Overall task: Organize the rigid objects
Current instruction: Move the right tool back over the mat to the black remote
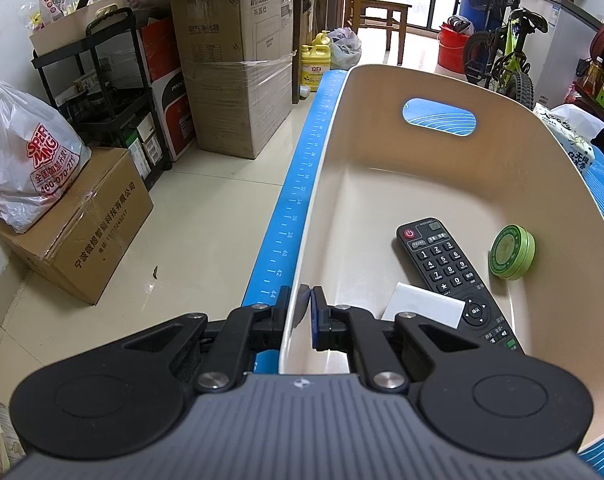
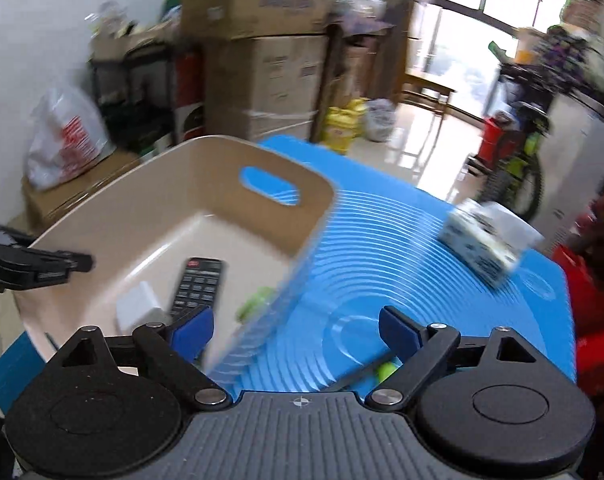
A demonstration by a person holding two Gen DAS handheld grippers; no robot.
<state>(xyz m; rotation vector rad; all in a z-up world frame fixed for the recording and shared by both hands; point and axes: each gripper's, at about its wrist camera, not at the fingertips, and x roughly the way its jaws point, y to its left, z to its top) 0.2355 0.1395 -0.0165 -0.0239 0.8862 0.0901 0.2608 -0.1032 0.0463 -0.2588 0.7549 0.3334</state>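
1. Nearest the lens, low in the left wrist view, my left gripper (image 1: pixel 300 312) is clenched on the near wall of the beige plastic bin (image 1: pixel 382 152), one finger outside and one inside.
2. My right gripper (image 2: pixel 296 330) is released, its blue pads spread wide, low centre of a blurred right wrist view, straddling the bin's right wall above the blue ringed mat (image 2: pixel 402 248).
3. Inside the bin, lower right of the left view, lie a black remote control (image 1: pixel 446 264), a round green tin (image 1: pixel 512 254) tilted against the wall, and a white flat card (image 1: pixel 422 308) partly under the remote.
4. Judging by this, I am steadying the bin between placements.
5. Next, my right claw likely fetches another item, perhaps the white printed box (image 2: pixel 482 244) at right.
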